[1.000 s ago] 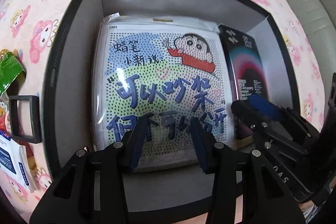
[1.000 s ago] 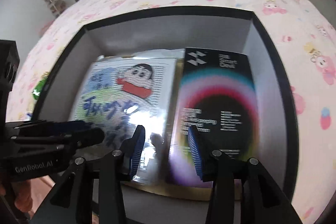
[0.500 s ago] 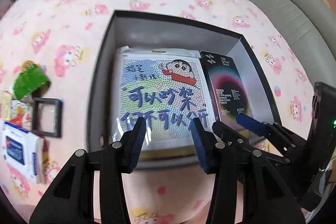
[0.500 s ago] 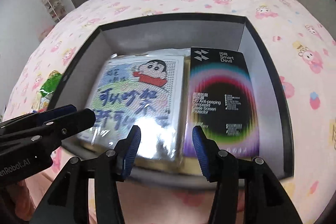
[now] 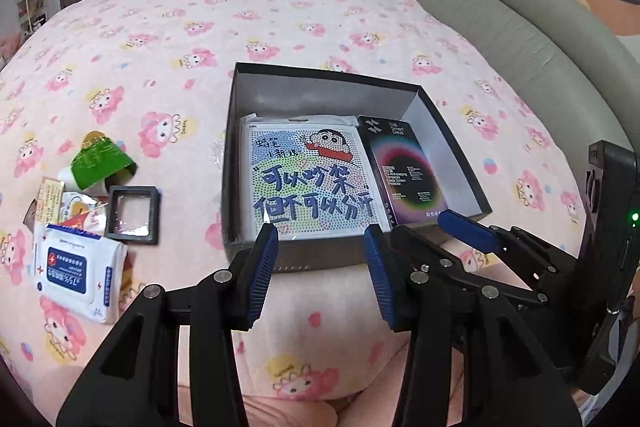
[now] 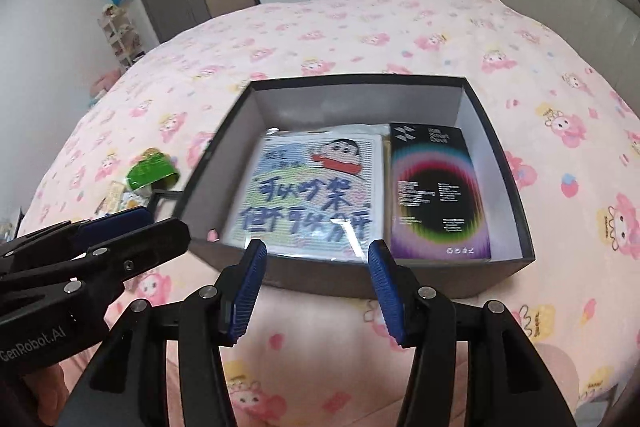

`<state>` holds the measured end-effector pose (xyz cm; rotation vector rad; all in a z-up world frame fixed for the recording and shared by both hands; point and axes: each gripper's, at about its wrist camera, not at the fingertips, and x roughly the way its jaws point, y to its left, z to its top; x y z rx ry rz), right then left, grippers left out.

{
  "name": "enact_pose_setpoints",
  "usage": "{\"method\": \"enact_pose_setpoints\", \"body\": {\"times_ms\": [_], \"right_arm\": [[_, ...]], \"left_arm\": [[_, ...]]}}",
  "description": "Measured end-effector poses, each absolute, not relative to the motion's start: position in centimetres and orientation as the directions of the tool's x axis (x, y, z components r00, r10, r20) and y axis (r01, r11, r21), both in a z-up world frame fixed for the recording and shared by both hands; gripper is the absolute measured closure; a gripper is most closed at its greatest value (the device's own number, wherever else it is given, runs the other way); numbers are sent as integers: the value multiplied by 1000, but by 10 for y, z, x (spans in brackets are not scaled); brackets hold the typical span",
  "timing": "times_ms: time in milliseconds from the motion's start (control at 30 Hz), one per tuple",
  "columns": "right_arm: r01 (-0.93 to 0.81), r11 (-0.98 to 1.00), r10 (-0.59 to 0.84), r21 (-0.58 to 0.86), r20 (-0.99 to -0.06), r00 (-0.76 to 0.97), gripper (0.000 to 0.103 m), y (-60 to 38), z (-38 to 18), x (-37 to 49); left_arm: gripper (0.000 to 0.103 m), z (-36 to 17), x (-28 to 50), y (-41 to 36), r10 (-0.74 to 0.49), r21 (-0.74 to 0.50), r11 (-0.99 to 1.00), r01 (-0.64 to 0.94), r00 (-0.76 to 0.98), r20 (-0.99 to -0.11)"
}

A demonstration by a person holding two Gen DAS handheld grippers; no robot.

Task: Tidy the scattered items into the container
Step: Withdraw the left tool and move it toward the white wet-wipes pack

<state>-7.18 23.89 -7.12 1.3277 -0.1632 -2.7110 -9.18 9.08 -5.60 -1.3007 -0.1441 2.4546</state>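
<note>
Hovering before the black box (image 5: 448,131), our left gripper (image 5: 320,267) is parted and empty; our right gripper (image 6: 316,291) is opening, empty. Next, the wipes pack (image 5: 76,267), left of the box: soft, light, slippery film, so we would pinch its long sides.

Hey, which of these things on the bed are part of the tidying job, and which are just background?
Part of the job:
- black box
- cartoon sheet and dark packet, both in the box
- wipes pack
- small square frame
- green wrapper

Just there:
- pink bedspread
- grey headboard
- shelf
</note>
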Motion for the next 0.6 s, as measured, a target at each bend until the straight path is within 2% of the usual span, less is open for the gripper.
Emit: {"method": "enact_pose_setpoints", "body": {"times_ms": [333, 600], "right_arm": [[138, -983, -179, 118, -762, -622, 53, 204, -56, -59], [200, -972, -224, 126, -761, -609, 53, 168, -55, -61]], "left_arm": [[55, -37, -63, 63, 322, -215, -944, -250, -565, -760], [53, -38, -48, 15, 265, -207, -964, -165, -593, -760]]}}
